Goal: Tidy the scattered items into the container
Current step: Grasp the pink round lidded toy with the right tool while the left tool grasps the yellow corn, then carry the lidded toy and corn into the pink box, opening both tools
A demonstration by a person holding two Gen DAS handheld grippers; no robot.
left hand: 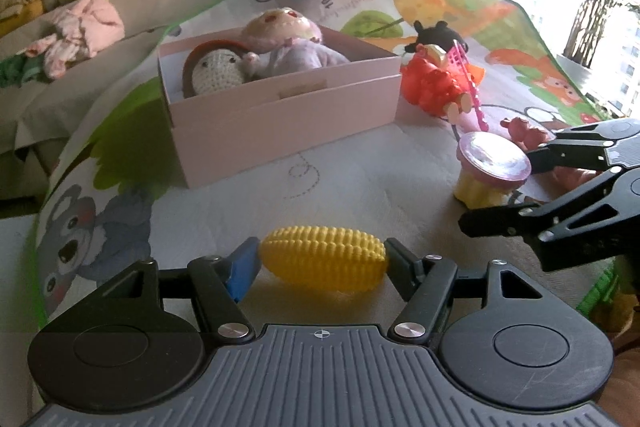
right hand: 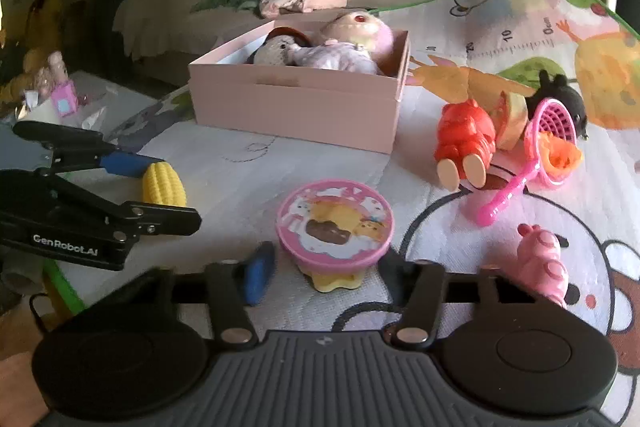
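Judging by what lies around, I'd say I'm partway through: two dolls already rest in the pink box (left hand: 280,99), a crocheted doll (left hand: 218,73) and a doll in lilac (left hand: 296,51) lying beside it, and the box is ahead of both grippers. My left gripper (left hand: 322,261) has its fingers against both ends of the toy corn (left hand: 324,263), so I read it as grasping the corn, which sits low over the mat (left hand: 240,195). My right gripper (right hand: 324,269) stands released, its fingers either side of the pudding cup (right hand: 335,227) but apart from it. Still out, ahead and to its right: the red figure (right hand: 466,139), pink strainer (right hand: 552,125), black plush (right hand: 560,99) and pink pig (right hand: 544,263).
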